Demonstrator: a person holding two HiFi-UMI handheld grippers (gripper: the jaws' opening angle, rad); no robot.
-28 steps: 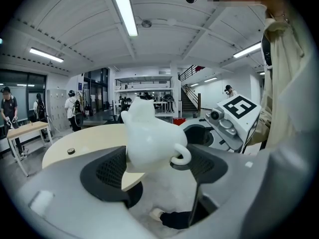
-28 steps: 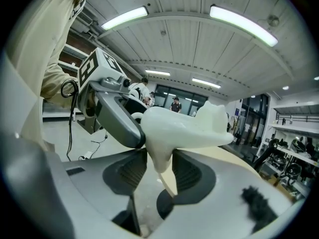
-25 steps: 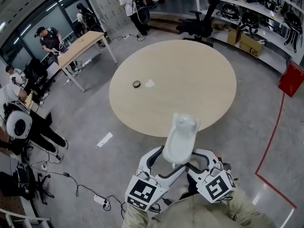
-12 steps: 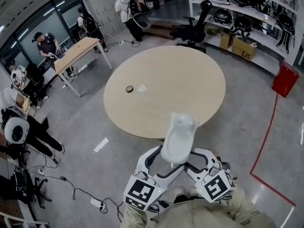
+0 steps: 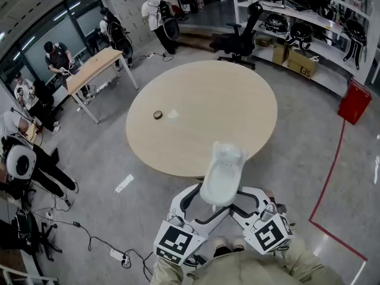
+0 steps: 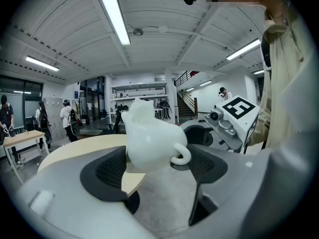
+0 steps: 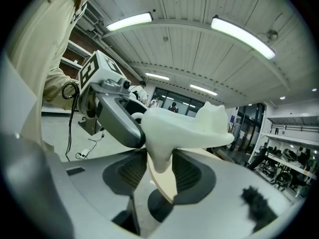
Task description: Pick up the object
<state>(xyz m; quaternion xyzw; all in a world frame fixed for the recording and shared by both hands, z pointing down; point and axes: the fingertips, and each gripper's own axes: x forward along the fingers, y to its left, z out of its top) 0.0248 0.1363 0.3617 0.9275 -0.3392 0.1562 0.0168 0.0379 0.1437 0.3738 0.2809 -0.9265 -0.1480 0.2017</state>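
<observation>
In the head view, the round table [image 5: 237, 100] has shrunk a little and slid toward 9 o'clock over the last second, taking the small tape roll [image 5: 157, 114] with it. The white object [image 5: 224, 171] has kept its place in front of the person. It hangs in the air at the table's 6 o'clock edge, partly over the floor and resting on nothing. The left gripper [image 5: 205, 199] meets its lower end from 7 o'clock and the right gripper [image 5: 240, 199] from 5 o'clock, as they did before. So the person and the load seem to be drawing away from the table together, with the hold unchanged. In the left gripper view, the white object [image 6: 149, 143] fills the space between that gripper's jaws. Its rounded body lies against the dark pad toward 9 o'clock and its looped handle reaches the pad toward 3 o'clock, so this gripper is clamped on it at a fairly wide spread. In the right gripper view, a narrower downward part of the white object [image 7: 169, 148] is wedged between the two pads, so this gripper also grips it. One jaw of the left gripper presses on the body from 9 o'clock. Judged from this, the pick-up looks done: the object is lifted clear and held from both sides.
</observation>
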